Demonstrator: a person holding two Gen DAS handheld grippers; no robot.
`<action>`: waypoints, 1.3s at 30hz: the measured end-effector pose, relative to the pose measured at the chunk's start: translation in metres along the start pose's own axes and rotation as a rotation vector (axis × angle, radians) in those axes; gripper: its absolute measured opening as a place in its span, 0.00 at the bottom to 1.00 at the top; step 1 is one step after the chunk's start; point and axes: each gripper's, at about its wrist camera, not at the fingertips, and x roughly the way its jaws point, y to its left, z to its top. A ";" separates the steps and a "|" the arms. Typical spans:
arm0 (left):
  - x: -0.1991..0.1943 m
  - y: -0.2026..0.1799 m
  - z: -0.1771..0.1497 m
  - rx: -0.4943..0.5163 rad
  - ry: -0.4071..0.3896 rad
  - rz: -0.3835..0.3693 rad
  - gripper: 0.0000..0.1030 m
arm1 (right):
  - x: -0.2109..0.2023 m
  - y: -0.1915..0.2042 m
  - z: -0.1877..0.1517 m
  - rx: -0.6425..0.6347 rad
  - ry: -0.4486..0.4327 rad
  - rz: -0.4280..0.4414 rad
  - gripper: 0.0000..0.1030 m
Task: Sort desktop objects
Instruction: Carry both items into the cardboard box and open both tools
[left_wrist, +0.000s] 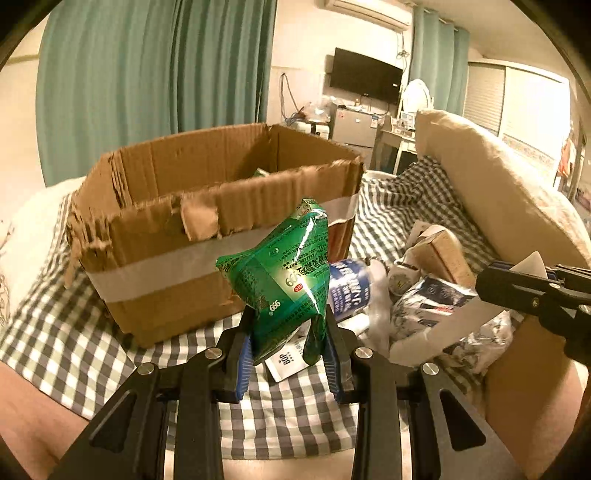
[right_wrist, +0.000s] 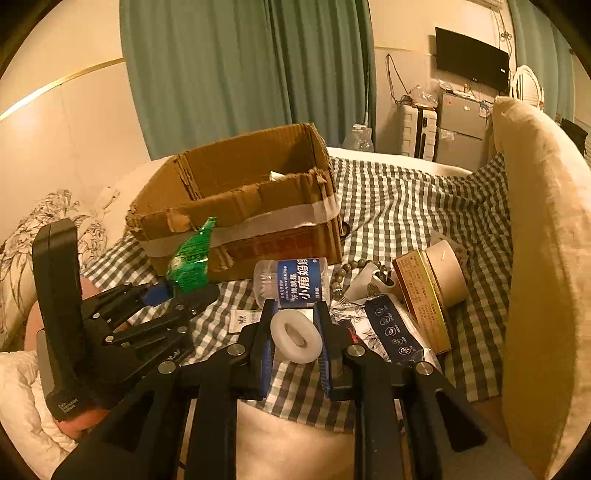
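- Nearest the cameras, over the near edge of the bed with its checked cover (right_wrist: 406, 206), both tools carry something: the left gripper (left_wrist: 289, 343) has its jaws clamped on the bottom end of a green sachet (left_wrist: 284, 273), and the right gripper (right_wrist: 295, 334) has its jaws clamped on a white ring-shaped roll (right_wrist: 295, 333), possibly tape.
- The green sachet stands roughly upright in the jaws, long axis running up and away, its crimped top end leaning toward the cardboard box (left_wrist: 207, 236); it is clear of the cover.
- The white roll sits crosswise between the pads, its hole facing the right wrist camera.
- Just beyond the jaws, loose things lie on the cover to be sorted: a small white tag (right_wrist: 240, 319), a bottle with a blue label (right_wrist: 293, 282) lying on its side with its long axis across the bed, a string of beads (right_wrist: 351, 269), a white-and-navy packet (right_wrist: 391, 328), a gold flat tin (right_wrist: 423, 299) on edge and a wide beige tape roll (right_wrist: 447, 273).
- Farther off, toward the far left of the bed, the torn-rimmed box stands open; something green and something pale show inside.
- Judged from this, sorting is under way but well short of done: two items are in hand and most of the pile remains.
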 end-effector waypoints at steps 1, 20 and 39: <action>-0.003 -0.001 0.002 -0.001 -0.006 -0.001 0.32 | -0.002 0.002 0.001 -0.004 -0.004 -0.002 0.18; -0.062 0.022 0.055 -0.088 -0.176 0.099 0.32 | -0.040 0.038 0.056 -0.098 -0.129 0.079 0.18; -0.041 0.067 0.113 -0.074 -0.180 0.166 0.32 | 0.014 0.060 0.143 -0.172 -0.187 0.134 0.18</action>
